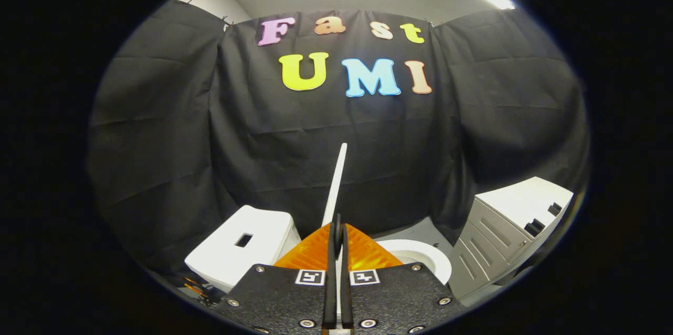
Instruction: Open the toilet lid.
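The white toilet lid [336, 182] stands raised and shows edge-on as a thin strip rising from between my fingers toward the black cloth wall. My gripper [337, 232] is shut on the lid's edge, and a sliver of white shows between the two fingers. To the left of the fingers sits the white toilet tank [263, 243], with a dark rectangular slot in its top. To the right, beyond the gripper body, the white toilet seat rim [423, 256] curves round, uncovered.
A grey cabinet [505, 230] with a white top and dark handle recesses stands to the right of the toilet. Black cloth walls close the booth behind and on both sides. A strip of grey floor [420, 232] lies between toilet and cabinet.
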A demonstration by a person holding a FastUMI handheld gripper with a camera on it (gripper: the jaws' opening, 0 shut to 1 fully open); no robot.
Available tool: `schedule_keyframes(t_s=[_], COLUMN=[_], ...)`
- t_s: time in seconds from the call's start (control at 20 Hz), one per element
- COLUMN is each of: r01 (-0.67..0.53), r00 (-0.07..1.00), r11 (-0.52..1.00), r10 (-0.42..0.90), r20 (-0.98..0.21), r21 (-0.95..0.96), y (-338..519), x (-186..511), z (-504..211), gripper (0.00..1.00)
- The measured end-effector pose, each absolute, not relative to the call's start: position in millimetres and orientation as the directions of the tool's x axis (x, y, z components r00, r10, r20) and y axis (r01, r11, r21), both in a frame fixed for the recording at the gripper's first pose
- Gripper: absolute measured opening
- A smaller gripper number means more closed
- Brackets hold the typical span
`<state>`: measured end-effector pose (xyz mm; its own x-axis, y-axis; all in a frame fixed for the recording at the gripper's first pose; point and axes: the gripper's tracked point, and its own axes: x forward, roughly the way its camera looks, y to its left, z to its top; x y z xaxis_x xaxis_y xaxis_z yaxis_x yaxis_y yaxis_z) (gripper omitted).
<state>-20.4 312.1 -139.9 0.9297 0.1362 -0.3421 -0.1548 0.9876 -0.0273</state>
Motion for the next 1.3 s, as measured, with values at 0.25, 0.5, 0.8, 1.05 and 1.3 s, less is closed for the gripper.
schedule_keyframes(t_s=[0.25, 0.5, 0.8, 1.05, 1.3], r01=[-0.204, -0.261, -0.330, -0.378, -0.415], r00=[0.929, 0.920, 0.897, 0.880, 0.867], r11=[0.979, 0.964, 0.944, 0.923, 0.906], r10=[0.183, 0.236, 0.304, 0.336, 0.368], r20=[-0.322, -0.312, -0.322, -0.337, -0.335], r21=[-0.031, -0.041, -0.029, -0.069, -0.080], y=[346.7, 385.5, 430.0, 457.2, 479.2], x=[-23.0, -24.6, -36.8, -41.2, -44.1], z=[-137.3, -137.4, -145.5, -155.2, -163.1], gripper=[0.03, 0.03, 0.03, 0.03, 0.03])
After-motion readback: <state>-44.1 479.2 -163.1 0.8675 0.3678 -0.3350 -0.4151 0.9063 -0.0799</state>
